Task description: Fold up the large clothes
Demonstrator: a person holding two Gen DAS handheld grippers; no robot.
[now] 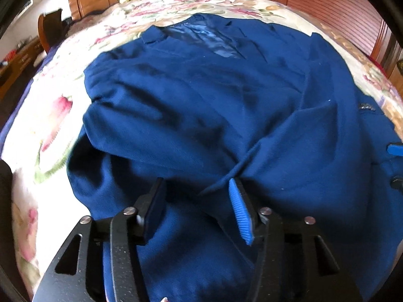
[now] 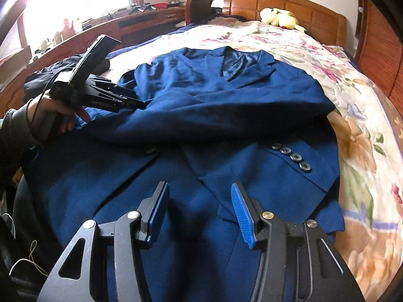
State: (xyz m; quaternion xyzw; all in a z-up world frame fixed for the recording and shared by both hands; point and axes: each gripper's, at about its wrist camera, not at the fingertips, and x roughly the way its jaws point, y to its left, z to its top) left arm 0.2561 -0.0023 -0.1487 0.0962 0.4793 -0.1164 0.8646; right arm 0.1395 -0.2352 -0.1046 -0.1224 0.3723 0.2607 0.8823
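A large navy suit jacket (image 2: 226, 115) lies face up on the floral bedspread (image 2: 360, 136), collar (image 2: 236, 63) toward the headboard. One sleeve is folded across the chest, and a cuff with several dark buttons (image 2: 292, 156) rests at the right. My left gripper (image 1: 196, 181) hovers open just over the rumpled sleeve cloth (image 1: 176, 115), nothing pinched between its pads. From the right wrist view that left gripper (image 2: 137, 104) sits at the jacket's left shoulder, held by a hand (image 2: 58, 115). My right gripper (image 2: 199, 185) stands open above the jacket's lower front, its blue pad (image 1: 395, 149) showing at the left view's edge.
A yellow plush toy (image 2: 279, 17) lies by the wooden headboard (image 2: 325, 15). A dark garment (image 2: 50, 75) sits at the bed's left edge, beyond it a cluttered wooden desk (image 2: 105, 27) and a chair (image 2: 199, 7). Slatted wooden doors (image 1: 327, 5) line the bed's other side.
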